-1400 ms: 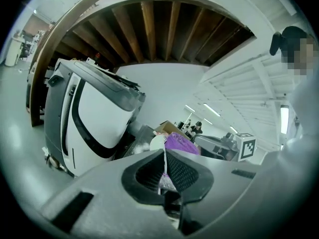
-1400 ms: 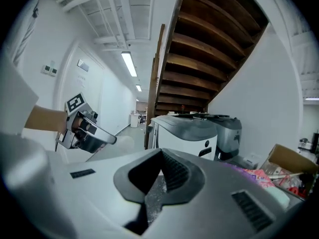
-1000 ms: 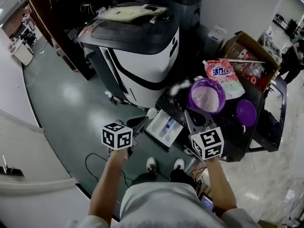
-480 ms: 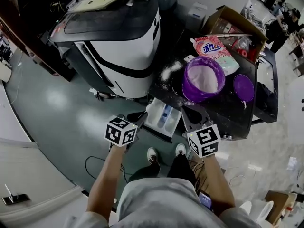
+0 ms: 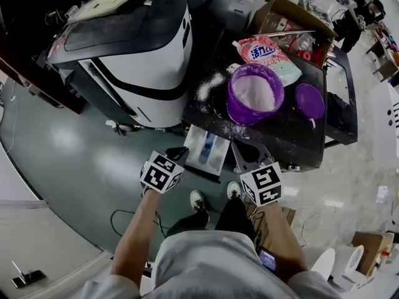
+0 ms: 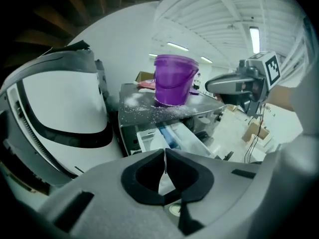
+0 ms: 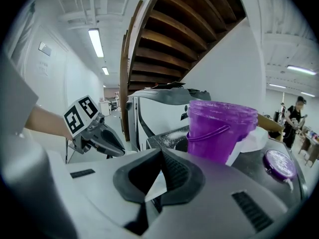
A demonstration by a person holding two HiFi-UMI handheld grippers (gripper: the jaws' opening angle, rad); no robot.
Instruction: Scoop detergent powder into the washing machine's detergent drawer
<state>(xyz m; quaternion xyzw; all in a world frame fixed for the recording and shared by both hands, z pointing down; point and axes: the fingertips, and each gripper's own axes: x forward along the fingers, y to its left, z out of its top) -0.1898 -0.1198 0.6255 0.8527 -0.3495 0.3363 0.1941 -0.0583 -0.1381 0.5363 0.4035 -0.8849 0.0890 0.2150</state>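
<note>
With the fingers of the left gripper (image 5: 179, 154) and right gripper (image 5: 248, 152) pressed together on nothing, powder carried off the desk (image 5: 293, 136) from the purple bucket (image 5: 239, 115) could easily miss the narrow detergent drawer (image 5: 206, 149). It stands pulled out just below the bucket's near side, open top up, with its long axis pointing toward the person.

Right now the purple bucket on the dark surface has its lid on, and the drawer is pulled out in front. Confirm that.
Not quite: the bucket is open, with white powder showing inside, and its lid lies beside it on the dark surface. The head view shows this. The drawer is indeed pulled out in front.
</note>
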